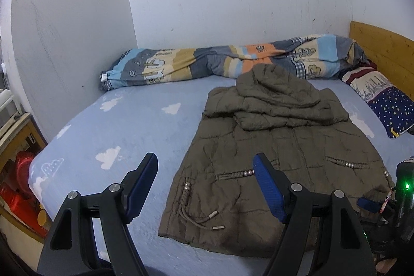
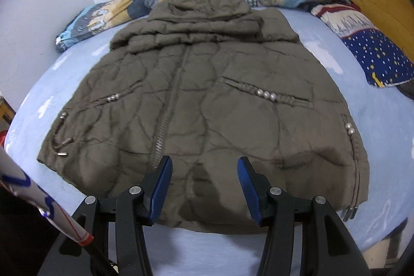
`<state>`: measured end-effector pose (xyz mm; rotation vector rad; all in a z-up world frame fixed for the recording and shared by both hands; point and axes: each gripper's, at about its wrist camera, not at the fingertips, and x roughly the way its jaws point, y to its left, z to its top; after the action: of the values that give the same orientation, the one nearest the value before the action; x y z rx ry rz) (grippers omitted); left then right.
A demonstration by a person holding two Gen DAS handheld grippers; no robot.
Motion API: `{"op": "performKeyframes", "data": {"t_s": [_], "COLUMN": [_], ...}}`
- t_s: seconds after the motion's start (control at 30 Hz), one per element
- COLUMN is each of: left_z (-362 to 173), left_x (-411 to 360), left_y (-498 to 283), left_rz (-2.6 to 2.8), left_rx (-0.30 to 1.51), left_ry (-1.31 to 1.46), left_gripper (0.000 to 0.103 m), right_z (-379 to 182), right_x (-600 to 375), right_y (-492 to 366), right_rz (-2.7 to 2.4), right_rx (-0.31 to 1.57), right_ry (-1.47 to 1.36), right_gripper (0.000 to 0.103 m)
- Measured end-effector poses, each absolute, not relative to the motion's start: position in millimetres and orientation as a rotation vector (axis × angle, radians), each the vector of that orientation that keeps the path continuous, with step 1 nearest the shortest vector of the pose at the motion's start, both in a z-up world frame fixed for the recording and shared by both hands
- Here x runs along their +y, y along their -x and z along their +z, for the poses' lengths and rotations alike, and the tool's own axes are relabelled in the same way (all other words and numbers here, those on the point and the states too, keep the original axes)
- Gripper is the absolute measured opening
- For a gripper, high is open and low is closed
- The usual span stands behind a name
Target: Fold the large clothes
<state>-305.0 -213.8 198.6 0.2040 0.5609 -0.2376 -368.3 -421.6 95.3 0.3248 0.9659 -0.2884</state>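
An olive quilted jacket (image 1: 271, 151) lies flat on the light blue bed (image 1: 124, 126), zip side up, hood at the far end and sleeves tucked out of sight. It fills the right wrist view (image 2: 207, 105). My left gripper (image 1: 205, 162) is open and empty, held above the jacket's near left corner. My right gripper (image 2: 204, 164) is open and empty, just above the jacket's near hem by the zip. The right gripper's body also shows at the right edge of the left wrist view (image 1: 403, 201).
A rolled patchwork quilt (image 1: 227, 61) lies along the far wall. A starry pillow (image 1: 388, 100) rests by the wooden headboard (image 1: 383, 48) at the right. Red items on a wooden shelf (image 1: 23, 183) stand beside the bed's left edge.
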Motion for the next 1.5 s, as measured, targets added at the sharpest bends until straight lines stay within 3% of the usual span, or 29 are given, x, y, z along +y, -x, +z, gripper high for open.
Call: {"op": "performKeyframes", "data": {"t_s": [0.4, 0.57, 0.8, 0.9, 1.13, 1.3, 1.5], "left_z": [159.6, 119.8, 45.4, 43.4, 69.0, 48.3, 33.5], "left_x": [-222.1, -222.4, -218.2, -213.5, -140.1, -84.0, -71.5], "left_y": [281.2, 260.3, 230.4, 229.1, 201.0, 181.1, 184.4], "left_rz": [-0.231, -0.222, -0.264, -0.288, -0.219, -0.113, -0.144], "left_rx": [0.66, 0.745, 0.963, 0.95, 0.902, 0.987, 1.031], "left_ry": [-0.219, -0.249, -0.29, -0.277, -0.004, 0.228, 0.382], "left_gripper": [0.075, 0.075, 0.075, 0.076, 0.076, 0.075, 0.075], "right_z": [69.8, 60.6, 55.4, 63.5, 100.6, 83.7, 61.7], "right_x": [-431.7, -433.2, -434.3, -439.8, -503.6, -555.4, -583.2], "right_y": [367.5, 365.9, 367.7, 372.9, 421.7, 469.0, 498.2], "right_rz": [-0.305, -0.301, -0.287, -0.267, -0.423, -0.594, -0.647], "right_rx": [1.02, 1.038, 1.032, 1.0, 0.785, 0.745, 0.71], "right_ry": [-0.329, -0.332, -0.347, -0.379, -0.518, -0.697, -0.922], "right_gripper": [0.058, 0.065, 0.065, 0.065, 0.066, 0.066, 0.066]}}
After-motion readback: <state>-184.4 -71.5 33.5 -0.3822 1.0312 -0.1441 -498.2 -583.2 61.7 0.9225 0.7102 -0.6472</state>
